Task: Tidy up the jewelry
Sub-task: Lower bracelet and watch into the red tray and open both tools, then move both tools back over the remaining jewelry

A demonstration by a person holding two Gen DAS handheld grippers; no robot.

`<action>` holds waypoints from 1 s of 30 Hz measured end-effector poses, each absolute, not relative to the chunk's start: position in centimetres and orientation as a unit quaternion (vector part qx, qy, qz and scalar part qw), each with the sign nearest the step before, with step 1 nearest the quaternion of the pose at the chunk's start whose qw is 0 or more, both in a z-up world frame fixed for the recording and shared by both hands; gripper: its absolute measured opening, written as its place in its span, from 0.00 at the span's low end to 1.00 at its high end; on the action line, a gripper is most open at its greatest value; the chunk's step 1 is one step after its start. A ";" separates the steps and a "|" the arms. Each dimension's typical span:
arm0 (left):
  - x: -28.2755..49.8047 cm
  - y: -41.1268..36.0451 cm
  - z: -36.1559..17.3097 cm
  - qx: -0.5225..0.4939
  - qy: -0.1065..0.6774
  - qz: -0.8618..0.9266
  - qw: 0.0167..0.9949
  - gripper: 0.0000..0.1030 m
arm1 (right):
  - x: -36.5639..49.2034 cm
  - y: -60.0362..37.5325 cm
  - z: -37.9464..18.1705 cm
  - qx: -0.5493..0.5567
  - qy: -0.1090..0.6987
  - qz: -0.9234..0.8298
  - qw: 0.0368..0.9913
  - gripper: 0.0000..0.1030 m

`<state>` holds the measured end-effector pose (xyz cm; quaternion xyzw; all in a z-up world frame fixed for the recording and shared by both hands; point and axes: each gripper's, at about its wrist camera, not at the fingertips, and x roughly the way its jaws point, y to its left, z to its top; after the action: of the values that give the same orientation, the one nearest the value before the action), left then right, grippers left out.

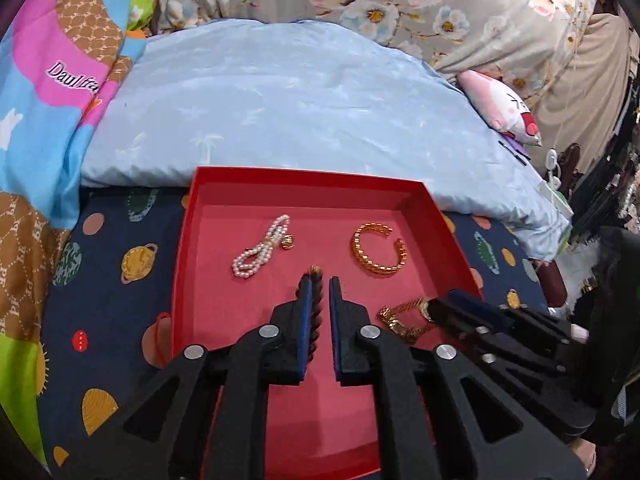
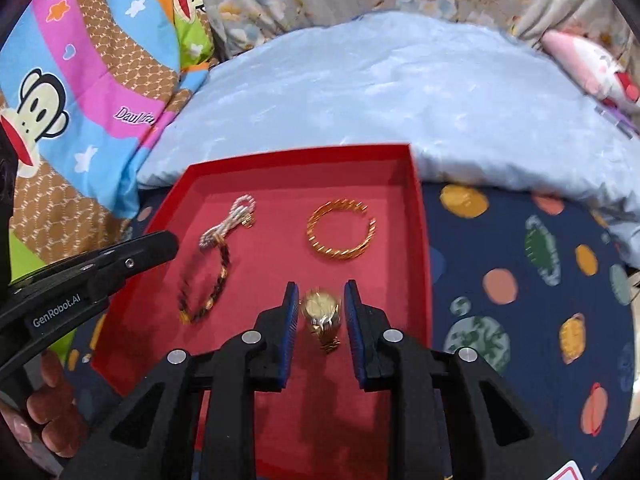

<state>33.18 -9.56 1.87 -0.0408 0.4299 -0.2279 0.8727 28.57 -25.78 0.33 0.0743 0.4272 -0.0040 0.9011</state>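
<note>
A red tray point(image 1: 188, 240) point(image 2: 420, 216) lies on the bed. In it lie a pearl bracelet point(image 1: 260, 248) point(image 2: 232, 216), a gold cuff bangle point(image 1: 378, 250) point(image 2: 342, 232), a dark twisted bracelet point(image 1: 316, 304) point(image 2: 208, 292) and a gold watch point(image 1: 404, 318) point(image 2: 322, 314). My left gripper point(image 1: 320, 284) is open over the dark bracelet, which lies between its fingers. My right gripper point(image 2: 320, 292) is open with the watch between its fingers, not touching the pads; it also shows in the left wrist view point(image 1: 460, 304).
The tray sits on a navy planet-print sheet point(image 2: 520, 300). A light blue pillow point(image 1: 300, 112) lies right behind it. A colourful cartoon blanket point(image 1: 48, 100) is at the left, a pink plush toy point(image 1: 504, 108) at the right.
</note>
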 end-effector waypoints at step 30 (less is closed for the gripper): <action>11.4 1.4 -1.2 0.006 0.482 -0.114 0.869 0.62 | 1.3 -22.4 0.9 0.102 0.455 -0.045 0.883 0.51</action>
<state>11.44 1.40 -1.23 0.0056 0.4821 -0.1137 0.8687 1.31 -22.42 0.87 0.1023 0.4554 -0.0448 0.8832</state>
